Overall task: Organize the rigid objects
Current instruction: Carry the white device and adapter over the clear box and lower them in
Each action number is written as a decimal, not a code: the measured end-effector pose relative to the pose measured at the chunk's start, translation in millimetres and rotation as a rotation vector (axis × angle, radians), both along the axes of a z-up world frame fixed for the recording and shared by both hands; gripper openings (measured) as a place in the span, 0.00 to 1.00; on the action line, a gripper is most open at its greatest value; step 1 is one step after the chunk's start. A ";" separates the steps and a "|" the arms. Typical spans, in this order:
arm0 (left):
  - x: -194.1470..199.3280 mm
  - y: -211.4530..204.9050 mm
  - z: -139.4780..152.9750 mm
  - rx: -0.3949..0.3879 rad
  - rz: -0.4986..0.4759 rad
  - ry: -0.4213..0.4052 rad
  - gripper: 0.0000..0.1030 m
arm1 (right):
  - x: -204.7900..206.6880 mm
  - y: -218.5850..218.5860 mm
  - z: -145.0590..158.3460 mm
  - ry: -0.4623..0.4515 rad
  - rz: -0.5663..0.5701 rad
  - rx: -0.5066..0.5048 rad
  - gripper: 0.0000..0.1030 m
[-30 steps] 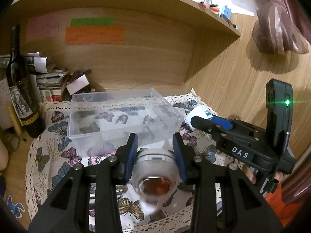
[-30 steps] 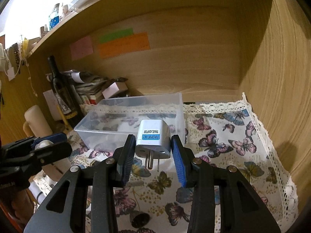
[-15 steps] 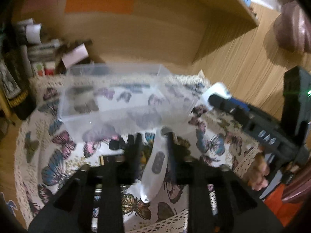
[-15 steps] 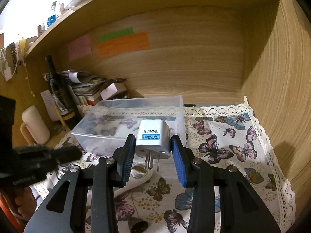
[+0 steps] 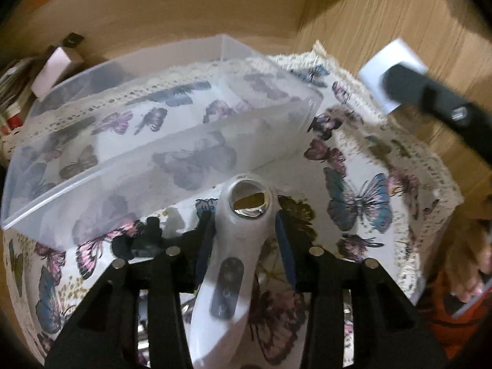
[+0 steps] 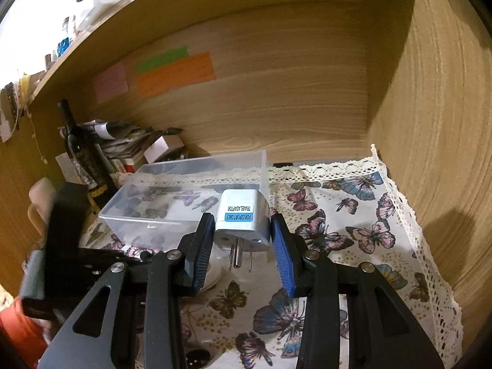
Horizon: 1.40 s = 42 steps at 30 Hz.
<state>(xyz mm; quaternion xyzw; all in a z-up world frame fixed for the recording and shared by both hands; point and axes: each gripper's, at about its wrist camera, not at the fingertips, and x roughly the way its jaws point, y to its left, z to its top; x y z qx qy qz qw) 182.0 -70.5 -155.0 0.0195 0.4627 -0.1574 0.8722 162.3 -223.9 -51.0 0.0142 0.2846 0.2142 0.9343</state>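
The clear plastic box stands on the butterfly cloth, which covers the table, and everything here is told from this box. Just in front of its near wall lies a white handheld device with a round metal-rimmed head, and the head almost touches that wall. The left claw has this device between its blue pads, and its jaws are opening; a small gap shows on the right side, so the pads seem no longer to press. The right claw holds a grey travel adaptor firmly, hovering above the cloth near the box's front right corner, pins pointing back toward the camera. The box seems still empty. I judge that the step in hand is setting the white device down on the cloth, outside the box. The next move probably calls for carrying the adaptor over the box rim and letting it go inside, without pushing the light box away.
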 end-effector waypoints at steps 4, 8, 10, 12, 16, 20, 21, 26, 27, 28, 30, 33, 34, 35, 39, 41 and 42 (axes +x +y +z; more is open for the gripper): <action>5.1 -10.6 -17.8 0.048 -0.021 0.022 0.38 | 2.4 -3.8 0.1 0.000 0.002 0.009 0.34; -3.4 -14.2 -16.1 0.081 -0.026 -0.021 0.37 | 3.2 -4.5 -0.8 0.002 0.002 0.010 0.34; -9.9 -10.5 -9.1 0.067 -0.017 -0.045 0.37 | 4.1 -4.5 -1.5 0.006 0.002 0.011 0.34; -16.3 -4.2 1.4 0.042 -0.004 -0.074 0.37 | 3.9 -3.1 -1.2 0.006 0.001 0.010 0.34; -36.5 14.0 25.8 -0.017 0.011 -0.126 0.37 | 2.6 1.5 2.7 -0.003 -0.002 0.007 0.34; -60.9 34.8 53.0 -0.041 0.042 -0.202 0.36 | 1.9 7.3 8.8 -0.020 0.000 0.004 0.34; -65.4 39.1 59.2 -0.047 0.049 -0.219 0.36 | 1.9 10.0 11.0 -0.023 0.002 0.005 0.34; -82.2 62.9 99.6 -0.060 0.102 -0.348 0.36 | 4.3 22.2 18.3 -0.043 0.019 -0.002 0.34; -82.3 68.0 106.4 -0.064 0.113 -0.368 0.36 | 4.7 25.7 19.9 -0.048 0.024 -0.006 0.34; -82.6 73.3 113.0 -0.068 0.123 -0.386 0.36 | 5.6 28.5 21.3 -0.054 0.028 -0.010 0.34; -79.2 82.9 124.1 -0.071 0.146 -0.417 0.37 | 7.9 34.8 24.2 -0.064 0.036 -0.018 0.34; -70.0 94.9 137.1 -0.058 0.180 -0.456 0.37 | 15.2 41.4 28.3 -0.075 0.047 -0.025 0.34; -65.6 98.0 140.3 -0.051 0.190 -0.465 0.37 | 18.5 44.6 29.8 -0.077 0.050 -0.029 0.34; -61.7 101.1 142.4 -0.043 0.200 -0.472 0.37 | 20.8 46.1 30.9 -0.079 0.053 -0.030 0.34; -37.5 110.7 142.5 0.010 0.244 -0.492 0.37 | 35.8 57.9 33.6 -0.083 0.061 -0.046 0.34; -23.4 115.4 139.1 0.020 0.266 -0.477 0.37 | 43.4 63.5 32.1 -0.076 0.066 -0.055 0.34; -15.4 117.9 137.0 0.026 0.277 -0.469 0.37 | 48.5 66.9 30.4 -0.070 0.068 -0.062 0.34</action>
